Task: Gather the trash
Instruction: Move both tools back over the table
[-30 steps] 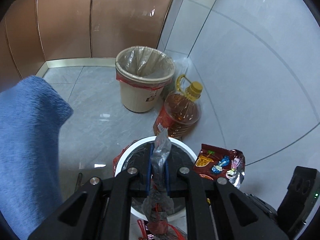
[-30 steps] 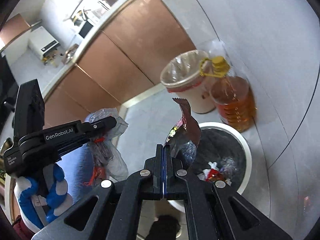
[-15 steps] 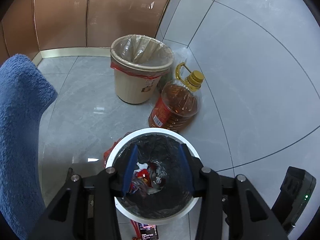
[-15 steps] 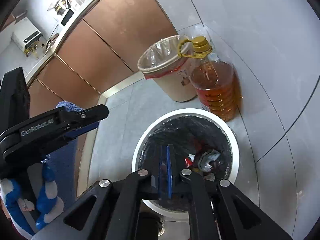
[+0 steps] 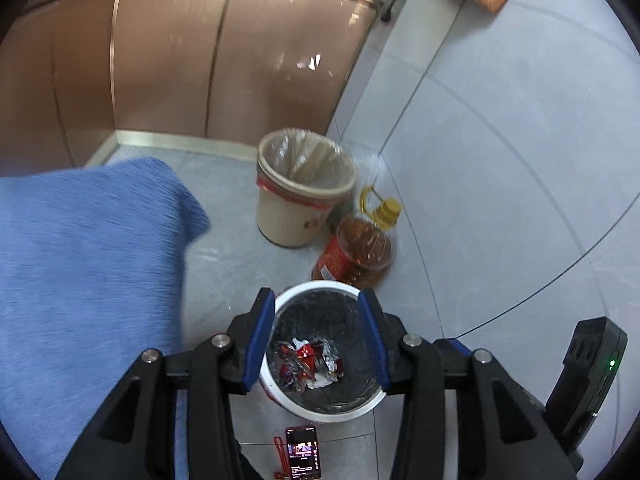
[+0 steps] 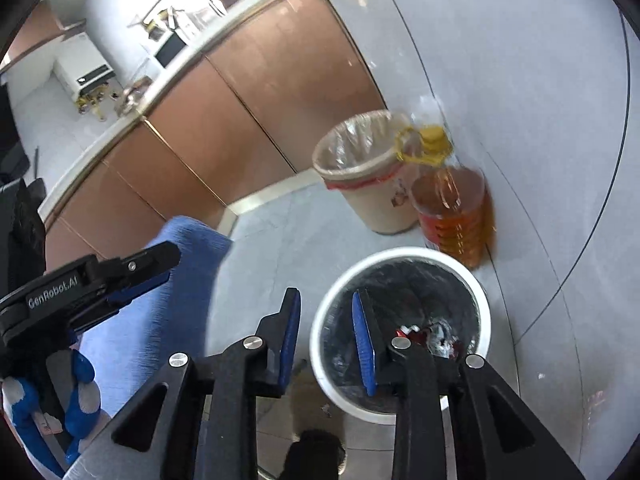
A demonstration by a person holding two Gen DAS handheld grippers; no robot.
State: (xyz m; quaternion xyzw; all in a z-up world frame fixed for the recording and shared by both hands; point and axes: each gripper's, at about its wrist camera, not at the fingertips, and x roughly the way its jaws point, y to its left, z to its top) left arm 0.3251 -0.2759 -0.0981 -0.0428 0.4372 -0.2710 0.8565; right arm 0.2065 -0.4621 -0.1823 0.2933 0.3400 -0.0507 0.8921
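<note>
Left wrist view shows the left gripper (image 5: pixel 318 334) spread and empty above the white bin (image 5: pixel 320 412) holding the wrappers (image 5: pixel 310 364), the right gripper (image 6: pixel 326 338) opening empty, so the drop looks done and more trash must be found.

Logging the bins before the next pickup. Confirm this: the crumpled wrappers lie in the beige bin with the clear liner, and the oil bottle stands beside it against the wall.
Wrong in one respect. The crumpled wrappers lie in the white bin with the black liner, as the left wrist view shows. The rest holds: the oil bottle stands beside the beige bin with the clear liner, against the wall.
</note>
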